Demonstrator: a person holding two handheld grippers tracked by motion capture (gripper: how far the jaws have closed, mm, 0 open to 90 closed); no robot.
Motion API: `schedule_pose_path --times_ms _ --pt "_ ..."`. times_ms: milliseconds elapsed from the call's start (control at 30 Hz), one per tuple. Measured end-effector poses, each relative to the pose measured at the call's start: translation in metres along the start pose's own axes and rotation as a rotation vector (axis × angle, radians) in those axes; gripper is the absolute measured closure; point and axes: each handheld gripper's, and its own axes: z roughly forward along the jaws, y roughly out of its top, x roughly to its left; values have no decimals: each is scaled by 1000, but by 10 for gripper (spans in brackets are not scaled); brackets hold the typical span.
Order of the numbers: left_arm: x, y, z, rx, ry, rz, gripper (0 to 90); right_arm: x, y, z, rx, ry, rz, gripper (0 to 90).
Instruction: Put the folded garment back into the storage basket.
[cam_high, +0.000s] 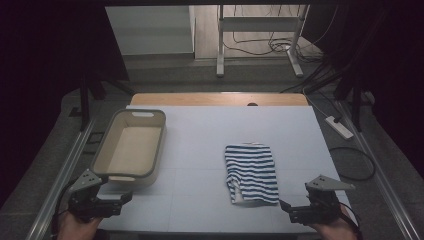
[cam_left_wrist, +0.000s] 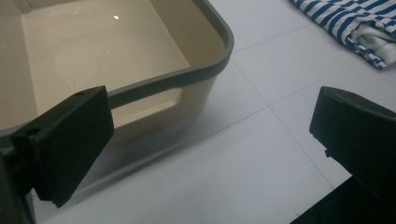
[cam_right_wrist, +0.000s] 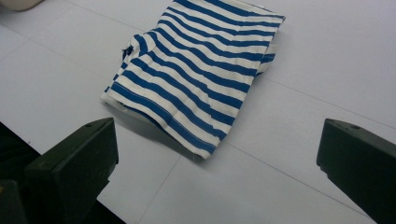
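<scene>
Both hand-held grippers, left (cam_high: 121, 198) and right (cam_high: 286, 206), gape wide and empty at the table's (cam_high: 200, 145) near edge. Shirt (cam_high: 251, 172) lies folded just ahead of the right one, bin (cam_high: 131, 145) well apart. Likely pre-grasp: next, reach and pinch the shirt's edge.

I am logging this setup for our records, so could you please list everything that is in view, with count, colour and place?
Folded striped cloth garment: one, blue and white, flat on the table right of centre, nearest the right gripper.
Rectangular plastic bin: one, cream with a grey-green rim, empty, on the table's left side.
White table top: one, white, with a wooden strip along its far edge.
Metal stand: one, pale, on the floor beyond the table, with dark cables around its feet.
White power strip: one, on the floor right of the table.
Left gripper: one, black, jaws apart, at the near left edge beside the bin.
Right gripper: one, black, jaws apart, at the near right edge.
</scene>
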Motion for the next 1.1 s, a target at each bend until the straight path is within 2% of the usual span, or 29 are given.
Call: schedule_pose_path --times_ms 267,400,567,600,733,867,1100 --pt "1 6 3 -3 -17 7 0 0 3 2 -13 10 -17 0" --pt "2 8 6 -7 -19 19 0 2 6 3 -11 33 -35 0" --pt "2 11 11 -8 -20 36 0 1 8 6 -12 55 -29 0" --pt "2 13 14 0 -32 38 0 1 9 7 -13 61 -27 0" --pt "1 17 19 9 -33 49 0 1 11 8 -16 85 -35 0" --pt "0 23 23 4 -34 62 0 1 13 10 -16 94 -43 0" --pt "-4 36 32 -7 -60 77 0 0 15 14 -11 115 -56 0"
